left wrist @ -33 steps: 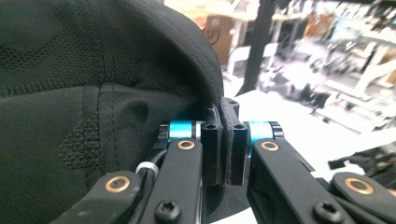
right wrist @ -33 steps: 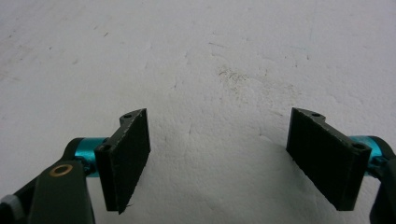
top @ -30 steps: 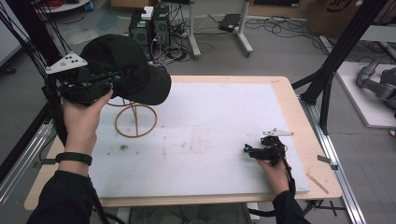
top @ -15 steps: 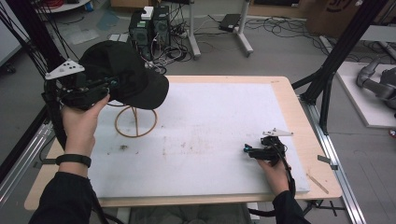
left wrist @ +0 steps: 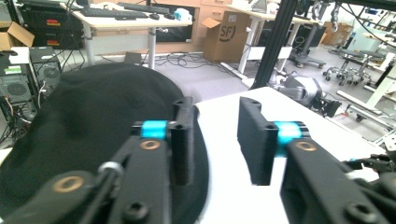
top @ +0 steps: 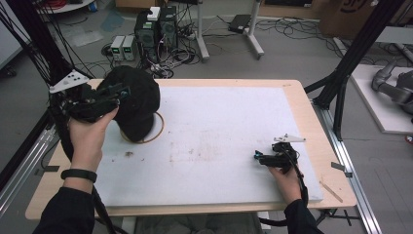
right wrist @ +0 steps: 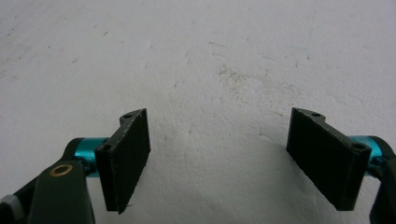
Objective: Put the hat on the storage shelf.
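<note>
The black cap [top: 134, 105] sits on top of the wooden ring stand [top: 157, 130] at the table's far left, its crown draped over the frame so that just the base ring peeks out. The left gripper [top: 117, 92] is at the cap's side with its jaws spread and nothing between them. To finish the placing well, the gripper should back straight away from the fabric without snagging the brim, so the cap keeps centred on the stand rather than tilting off. The right gripper [top: 258, 157] rests on the white table mat [top: 219, 136] near the front right, jaws wide apart and empty. The left gripper view shows the gap between the jaws and the cap [left wrist: 93, 126] just beside the left jaw, which the high view cannot settle; the high view alone gives the stand beneath.
</note>
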Available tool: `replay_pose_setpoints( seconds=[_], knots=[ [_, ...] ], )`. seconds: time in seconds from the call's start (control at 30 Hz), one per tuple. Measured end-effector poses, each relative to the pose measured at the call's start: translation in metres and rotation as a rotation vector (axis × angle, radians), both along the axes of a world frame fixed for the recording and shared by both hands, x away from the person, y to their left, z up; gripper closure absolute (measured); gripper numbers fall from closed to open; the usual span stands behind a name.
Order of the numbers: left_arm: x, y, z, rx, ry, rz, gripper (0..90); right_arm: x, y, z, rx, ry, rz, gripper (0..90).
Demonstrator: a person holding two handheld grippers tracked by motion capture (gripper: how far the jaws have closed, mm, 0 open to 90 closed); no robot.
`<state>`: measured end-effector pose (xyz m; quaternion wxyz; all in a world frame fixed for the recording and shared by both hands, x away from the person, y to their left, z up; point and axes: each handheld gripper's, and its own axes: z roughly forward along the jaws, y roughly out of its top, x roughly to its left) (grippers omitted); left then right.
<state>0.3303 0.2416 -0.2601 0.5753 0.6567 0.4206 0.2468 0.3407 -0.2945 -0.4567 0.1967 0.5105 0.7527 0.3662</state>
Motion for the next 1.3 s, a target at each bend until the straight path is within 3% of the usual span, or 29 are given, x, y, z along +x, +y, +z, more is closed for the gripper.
replay_pose_setpoints(
  seconds=[0.2, 0.47, 0.57, 0.63, 0.67, 0.83, 0.97, 1.1, 1.17, 1.23, 1.3],
  knots=[
    [-0.014, -0.006, -0.013, 0.017, -0.043, 0.007, 46.7, 0.0, 0.0, 0.0, -0.005, -0.003, 0.003, 21.2],
    [-0.038, -0.019, -0.043, 0.053, -0.092, 0.018, 39.9, 0.0, 0.0, 0.0, -0.007, -0.003, 0.002, 21.2],
    [-0.05, -0.031, -0.055, 0.099, -0.127, -0.009, 38.5, 0.0, 0.0, 0.0, -0.005, -0.004, 0.003, 21.1],
    [-0.059, -0.04, -0.062, 0.145, -0.15, -0.057, 37.4, 0.0, 0.0, 0.0, -0.007, -0.004, 0.003, 21.1],
    [-0.061, -0.044, -0.065, 0.149, -0.153, -0.073, 37.1, 0.0, 0.0, 0.0, -0.006, -0.005, 0.004, 21.2],
    [-0.063, -0.062, -0.1, 0.166, -0.108, -0.171, 30.9, 0.0, 0.0, 0.0, -0.007, -0.003, 0.004, 21.2],
    [-0.058, -0.068, -0.139, 0.156, -0.022, -0.193, 29.5, 0.0, 0.0, 0.0, -0.01, -0.003, 0.004, 21.2],
    [-0.055, -0.067, -0.172, 0.147, 0.026, -0.192, 29.5, 0.0, 0.0, 0.0, -0.005, -0.002, 0.002, 21.1],
    [-0.054, -0.067, -0.177, 0.159, 0.052, -0.195, 29.5, 0.0, 0.0, 0.0, -0.003, 0.0, 0.001, 21.1],
    [-0.053, -0.068, -0.181, 0.185, 0.049, -0.196, 29.5, 0.0, 0.0, 0.0, -0.002, 0.001, 0.001, 21.1],
    [-0.053, -0.067, -0.185, 0.163, 0.058, -0.188, 29.4, 0.0, 0.0, 0.0, -0.003, -0.001, 0.002, 21.1]
  ],
)
